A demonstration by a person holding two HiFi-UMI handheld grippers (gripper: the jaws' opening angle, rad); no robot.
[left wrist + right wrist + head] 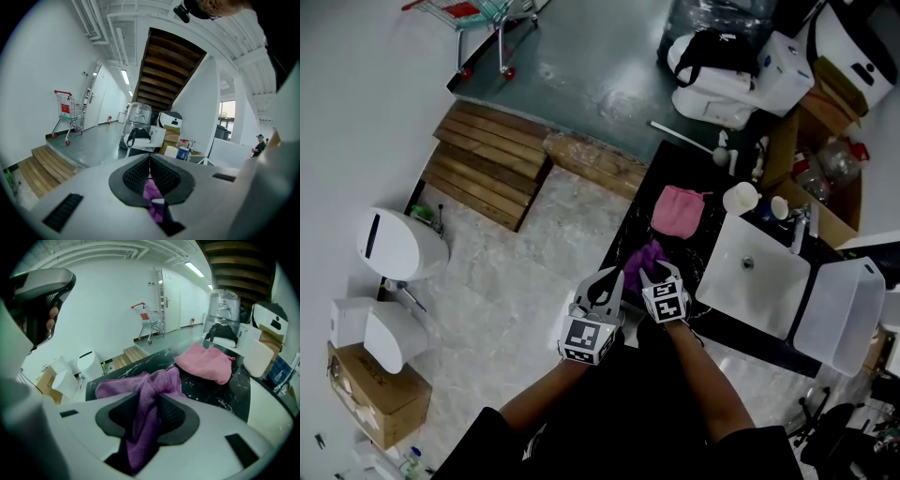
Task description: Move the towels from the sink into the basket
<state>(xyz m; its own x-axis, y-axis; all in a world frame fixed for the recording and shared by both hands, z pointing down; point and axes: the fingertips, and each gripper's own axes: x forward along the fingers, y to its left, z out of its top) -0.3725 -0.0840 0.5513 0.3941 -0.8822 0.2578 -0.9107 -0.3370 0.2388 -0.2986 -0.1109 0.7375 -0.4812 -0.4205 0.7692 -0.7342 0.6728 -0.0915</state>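
Note:
A purple towel [645, 258] lies bunched on the black marble counter [675, 159], left of the white sink [769, 291]. Both grippers meet over it. My left gripper [607, 281] is shut on a thin fold of the purple towel [152, 192], which shows between its pads. A thick twist of the same towel [140, 390] runs through the jaws of my right gripper [661, 272], which are shut on it. A pink towel [678, 208] lies further back on the counter, and shows as a pink heap [208, 362] in the right gripper view. The sink basin looks empty.
A white open container [841, 302] stands to the right of the sink. A white cup [740, 197] and a faucet [797, 230] sit at the sink's far edge. On the floor to the left are a wooden pallet [492, 161], white toilets [394, 246] and a shopping cart [478, 19].

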